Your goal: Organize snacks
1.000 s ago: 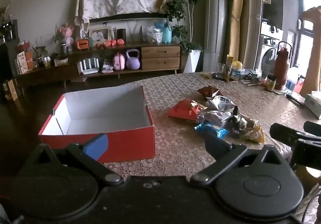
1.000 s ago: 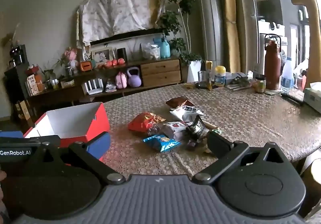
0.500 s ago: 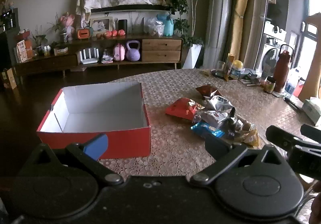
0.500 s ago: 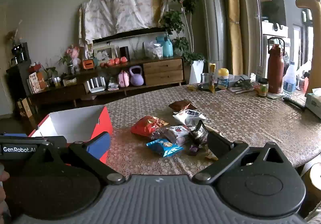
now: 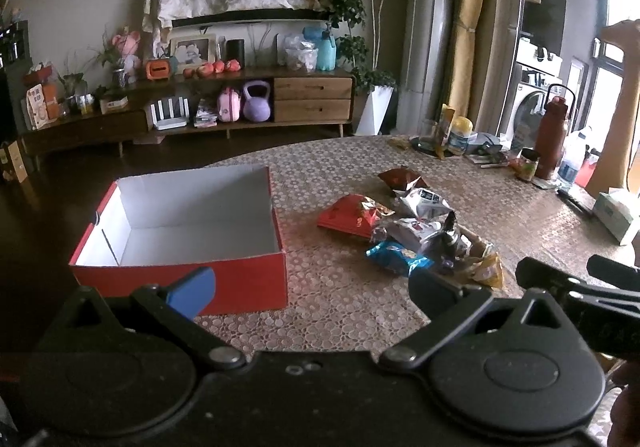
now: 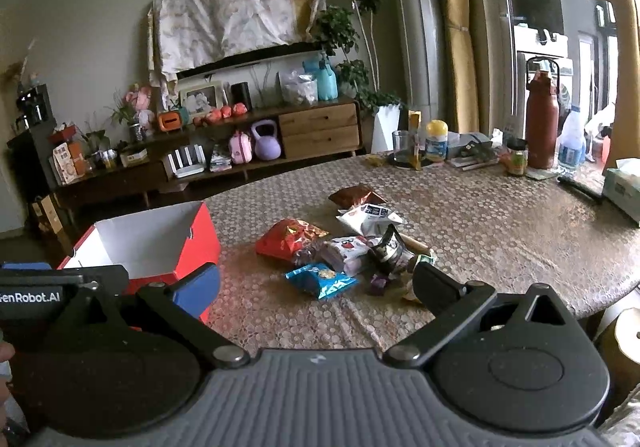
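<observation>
An open red box point(image 5: 180, 275) with a white inside stands empty on the table's left part; its corner point(image 6: 192, 247) shows in the right wrist view too. Right of it lies a heap of snack packets: a red bag point(image 5: 352, 217) point(image 6: 292, 239), a blue packet point(image 5: 394, 257) point(image 6: 320, 279), white packets point(image 5: 424, 201) point(image 6: 370, 217) and a brown bag point(image 5: 400, 179) point(image 6: 356, 195). My left gripper point(image 5: 312, 287) hovers open near the box's front wall, holding nothing. My right gripper point(image 6: 316, 283) is open too, just short of the blue packet. The right gripper point(image 5: 580, 287) also pokes into the left wrist view.
The round table point(image 6: 500, 231) has a patterned cloth. At its far right stand a brown flask point(image 6: 542, 123), a glass point(image 6: 400, 145), bottles and jars, and a tissue box point(image 6: 624, 191). Beyond the table is a low wooden sideboard point(image 5: 312, 99) with ornaments.
Both grippers have risen and drawn back slightly, so box and snacks sit lower in each view. Both stay open; nothing on the table has moved.
</observation>
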